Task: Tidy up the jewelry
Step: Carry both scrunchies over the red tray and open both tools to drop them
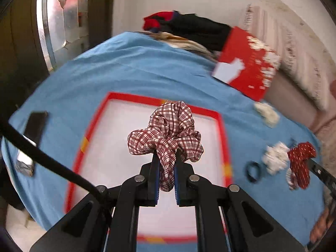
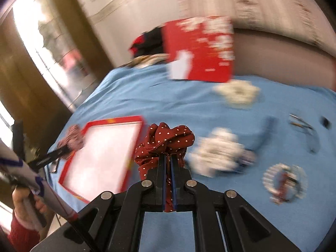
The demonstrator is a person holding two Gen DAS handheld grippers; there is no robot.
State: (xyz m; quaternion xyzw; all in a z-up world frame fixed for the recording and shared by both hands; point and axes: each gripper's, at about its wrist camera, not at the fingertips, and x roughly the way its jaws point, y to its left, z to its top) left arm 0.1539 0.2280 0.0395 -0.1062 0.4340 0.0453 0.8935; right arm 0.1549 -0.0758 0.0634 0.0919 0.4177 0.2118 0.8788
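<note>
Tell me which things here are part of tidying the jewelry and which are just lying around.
Part of the job:
- plaid scrunchie, held by left gripper
- polka-dot scrunchie, held by right gripper
- red-rimmed tray
- white scrunchies
- black hair tie
- hair clip

Lying about:
- pile of clothes
- red box
- blue cloth

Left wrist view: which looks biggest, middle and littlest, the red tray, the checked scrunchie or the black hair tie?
1. Red tray
2. Checked scrunchie, though it is nearest the camera, so it looks bigger
3. Black hair tie
</note>
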